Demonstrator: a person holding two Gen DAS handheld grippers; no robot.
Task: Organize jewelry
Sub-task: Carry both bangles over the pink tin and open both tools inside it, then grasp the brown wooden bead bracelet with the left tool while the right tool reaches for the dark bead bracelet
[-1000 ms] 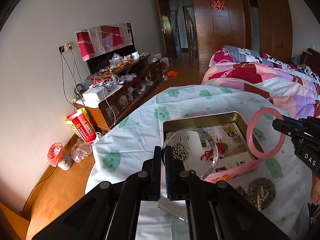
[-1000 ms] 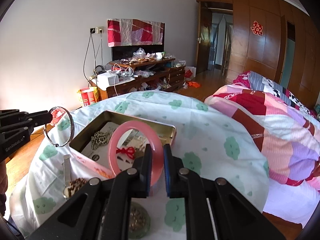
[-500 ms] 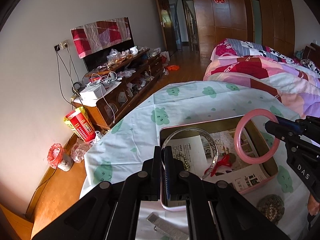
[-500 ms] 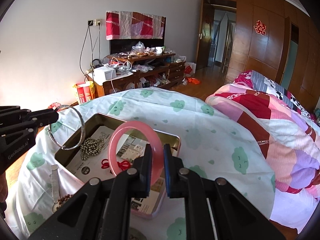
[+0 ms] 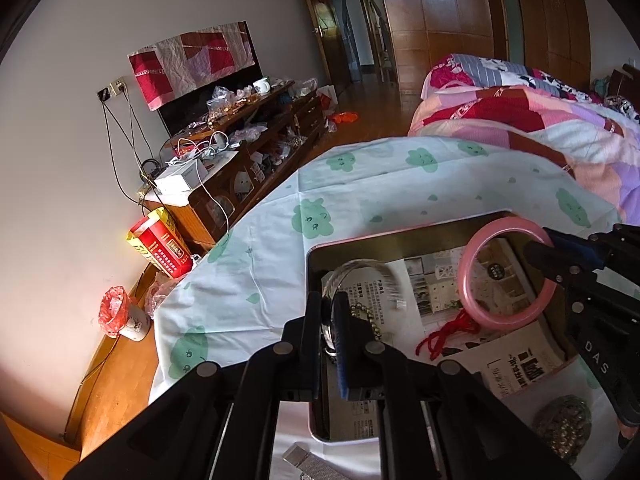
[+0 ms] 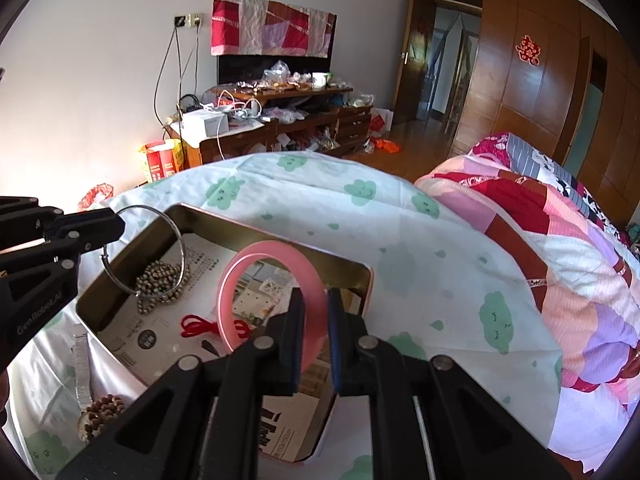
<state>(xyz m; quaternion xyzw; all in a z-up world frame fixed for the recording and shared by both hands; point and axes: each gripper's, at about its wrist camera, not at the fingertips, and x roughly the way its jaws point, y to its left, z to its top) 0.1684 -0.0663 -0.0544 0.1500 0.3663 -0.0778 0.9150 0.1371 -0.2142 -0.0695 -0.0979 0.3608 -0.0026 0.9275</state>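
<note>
The tin (image 6: 362, 276) is holding a bead strand (image 6: 162, 280) and red cord (image 6: 200, 326); the left gripper (image 5: 329, 312) is pinching a silver bangle (image 6: 160, 252), the right gripper (image 6: 314, 316) is clamping a pink bangle (image 6: 276, 258), both hovering inside its rim

The smooth, glossy pink bangle (image 6: 240, 276) looks like jade or plastic; at its nine o'clock the thin silver metal bangle (image 6: 178, 232) gleams. Both hang over the rectangular tin box (image 6: 280, 240), whose inner walls are brassy, reflective metal, floored with matt printed paper (image 5: 432, 292). A red cord (image 6: 200, 326) lies there, fibrous. Beneath, the mint-patterned cloth (image 6: 320, 196) is soft, faintly creased.
</note>
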